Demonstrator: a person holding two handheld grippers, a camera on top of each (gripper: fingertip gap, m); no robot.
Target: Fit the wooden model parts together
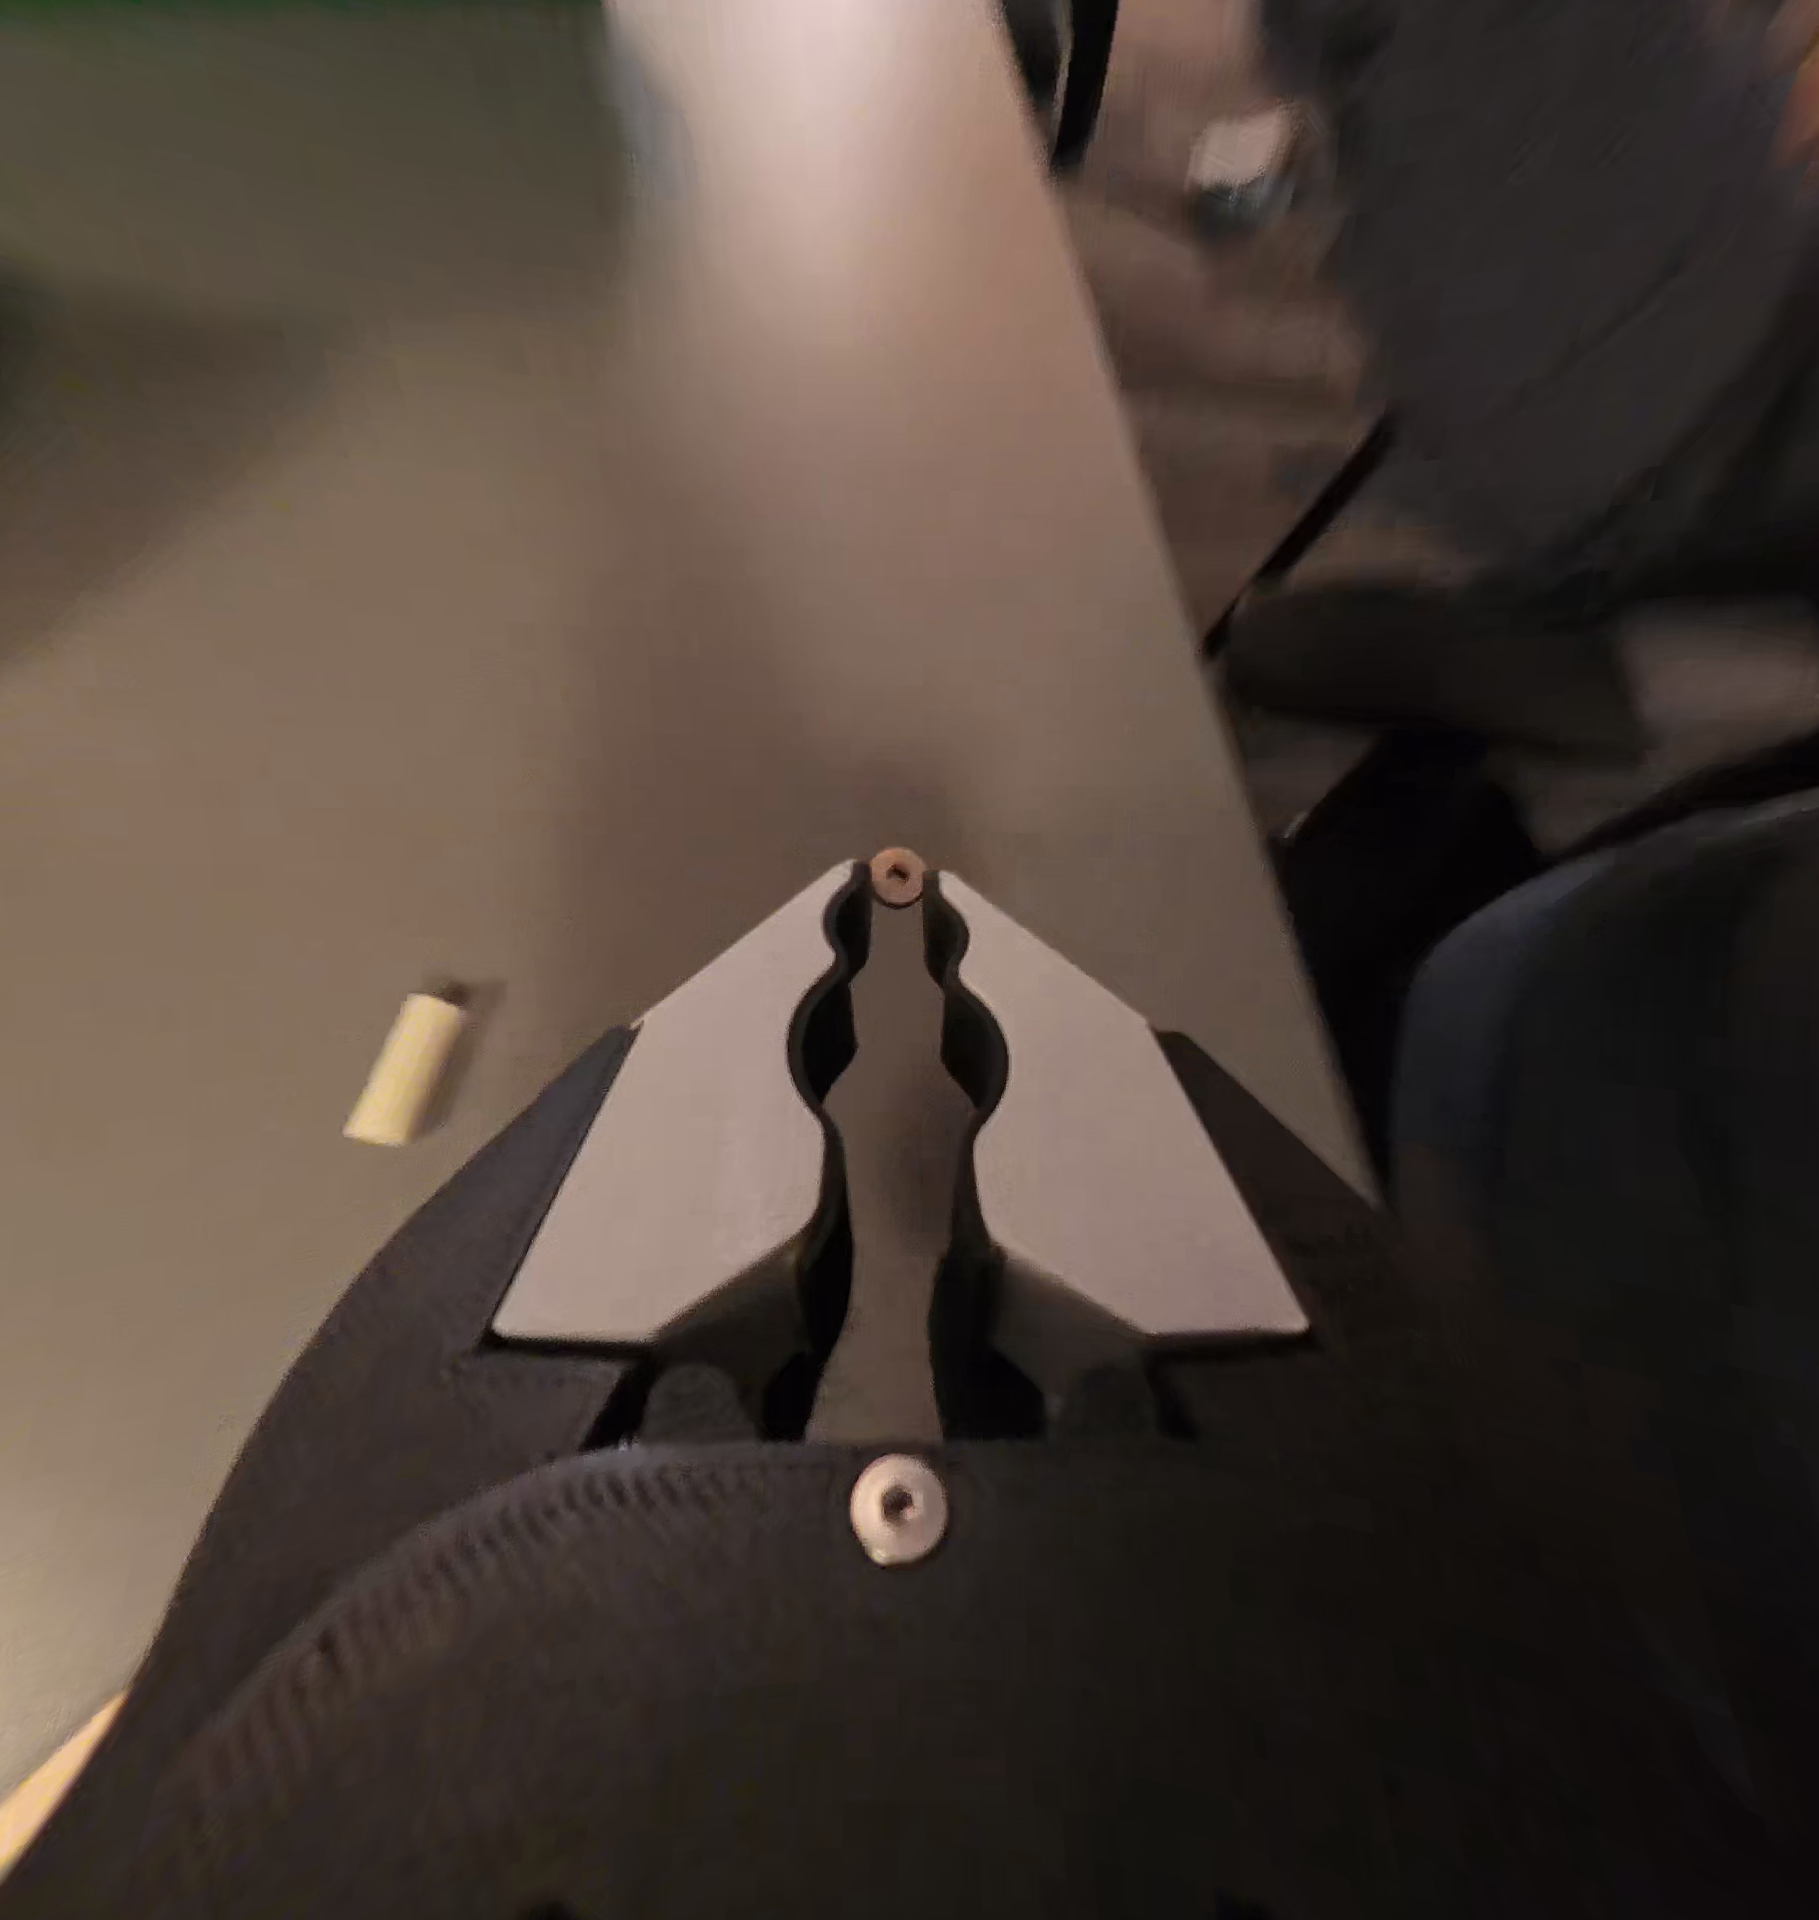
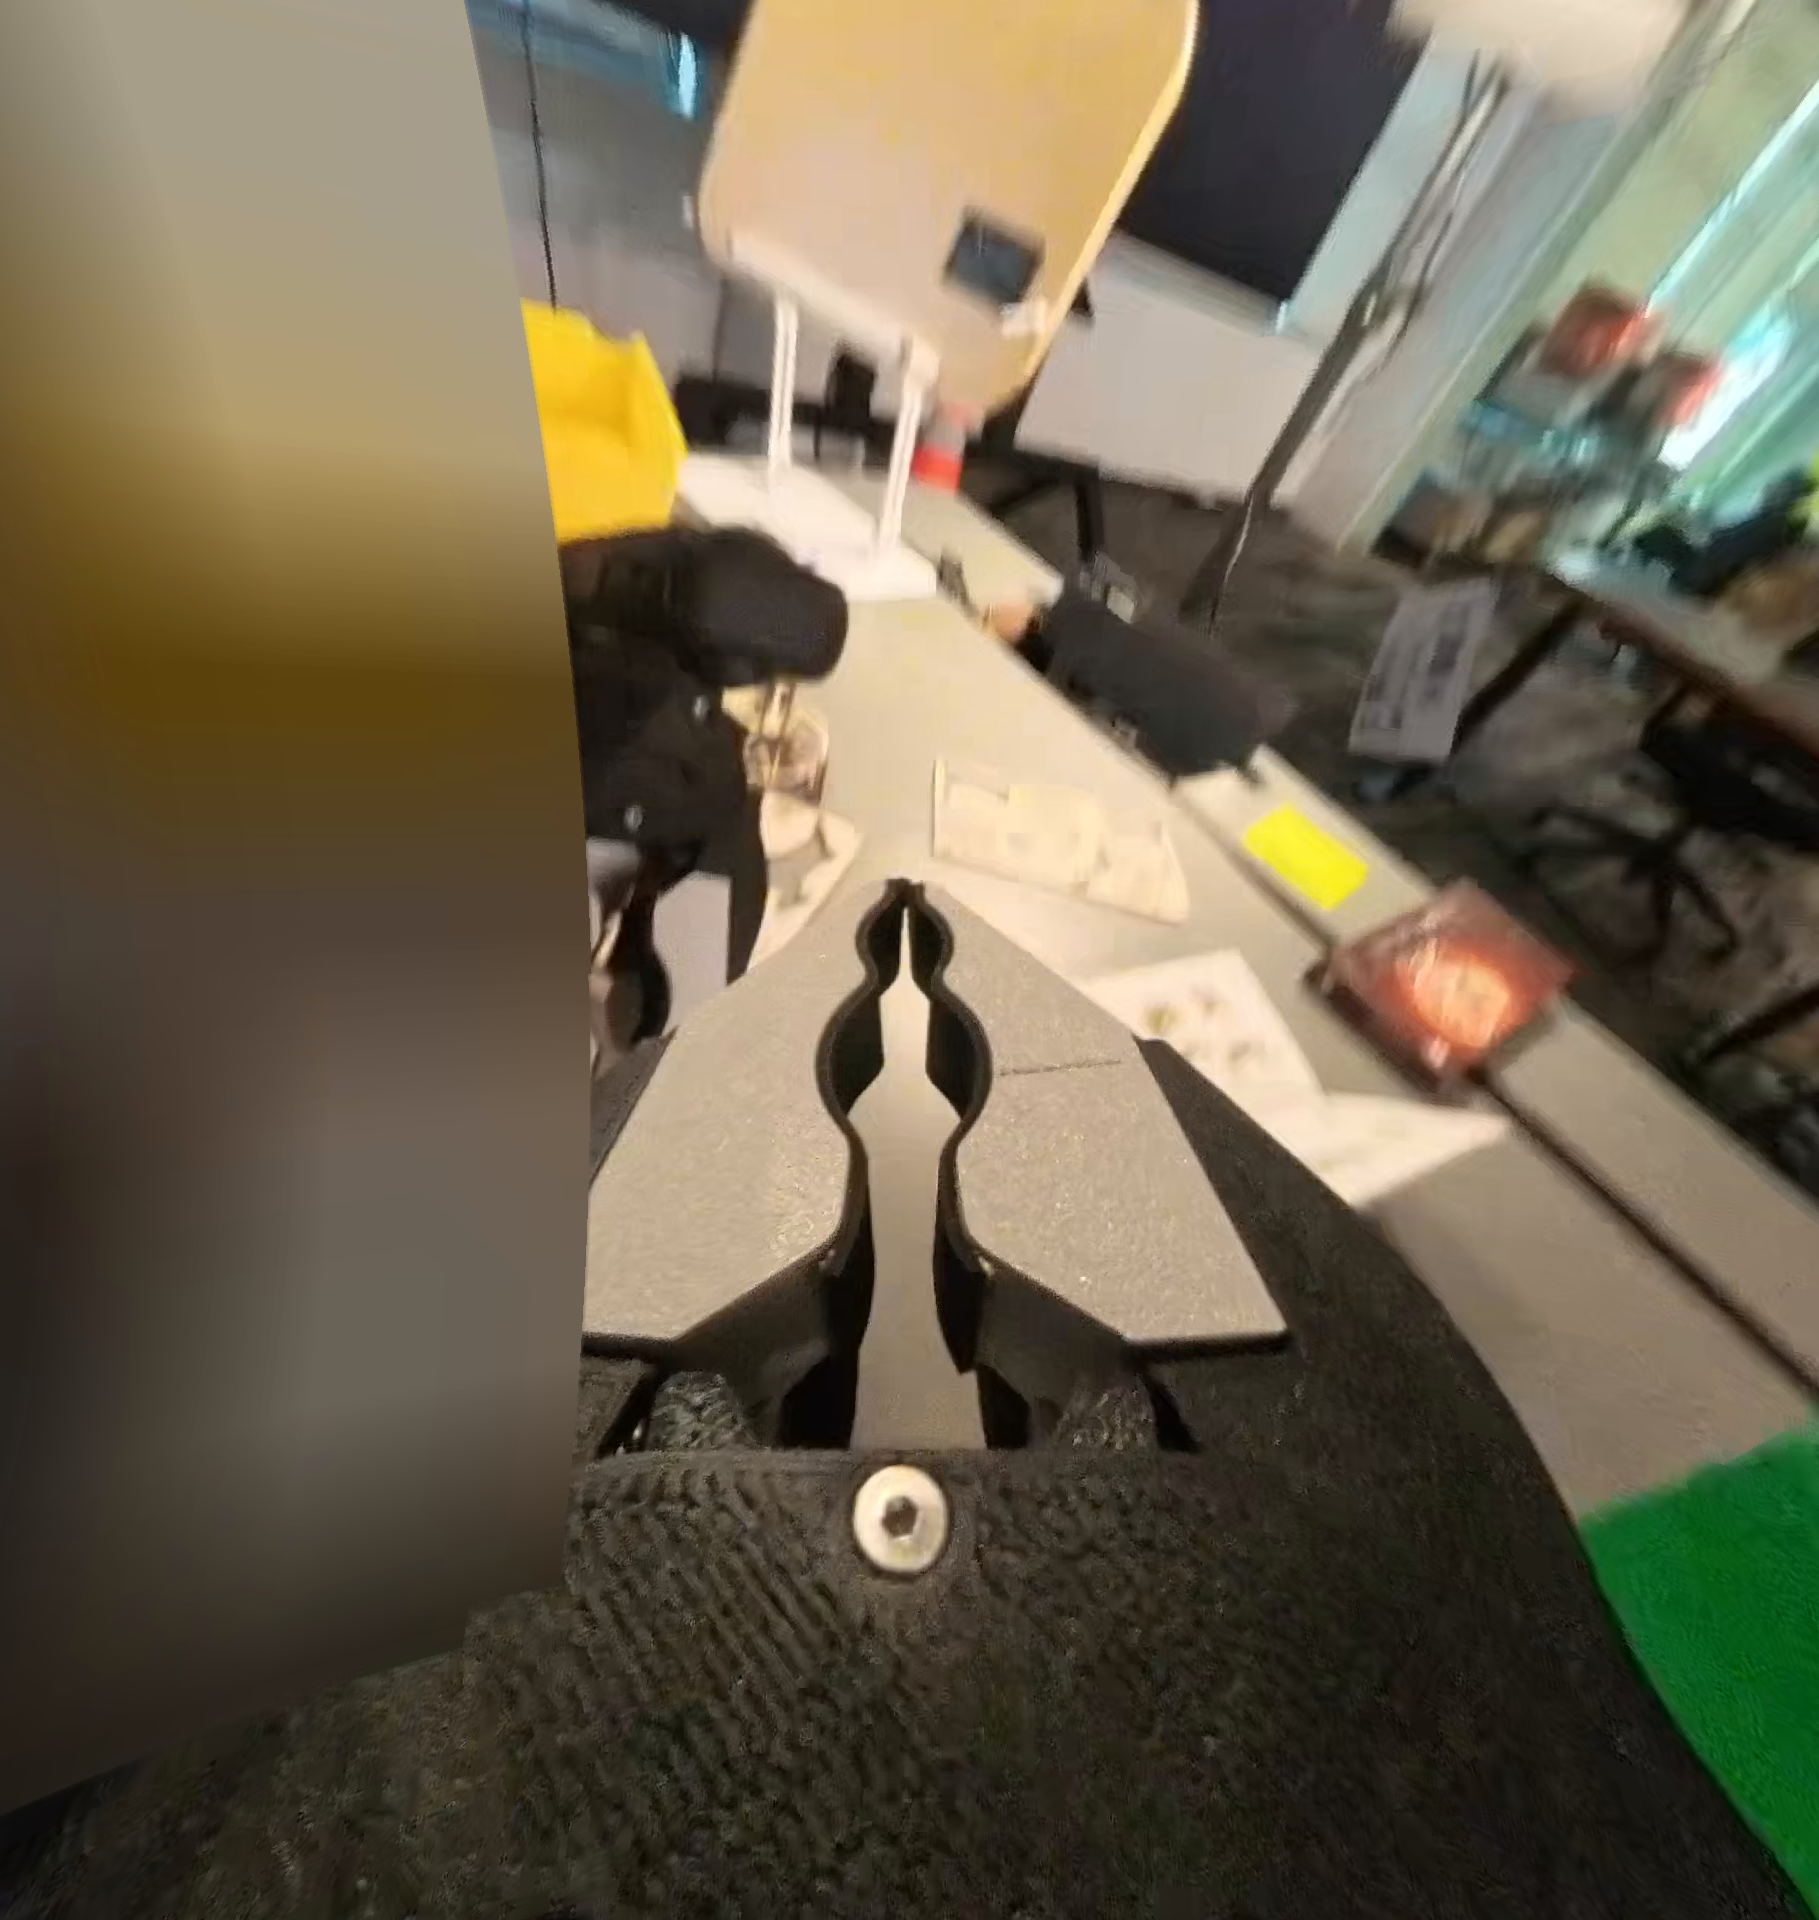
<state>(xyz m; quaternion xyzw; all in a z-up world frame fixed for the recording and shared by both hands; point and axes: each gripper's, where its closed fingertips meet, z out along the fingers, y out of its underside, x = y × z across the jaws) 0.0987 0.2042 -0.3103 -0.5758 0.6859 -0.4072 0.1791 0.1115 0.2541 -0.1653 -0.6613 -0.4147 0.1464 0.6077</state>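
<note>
A small round peg [image 1: 897, 879] sits pinched end-on at the tips of the left gripper [image 1: 897, 891] above the table [image 1: 572, 623], a pale dowel [image 1: 406, 1070] lies loose nearby, and the right gripper [image 2: 907, 902], tips nearly touching, holds nothing, so fitting looks barely begun.

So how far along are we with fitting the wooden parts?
Nothing looks joined yet. In hand: the left gripper pinches a small round wooden peg at its tips. The right gripper is shut and empty. Left: a pale dowel piece lies loose on the table, and a sheet of wooden parts sits unassembled.
</note>
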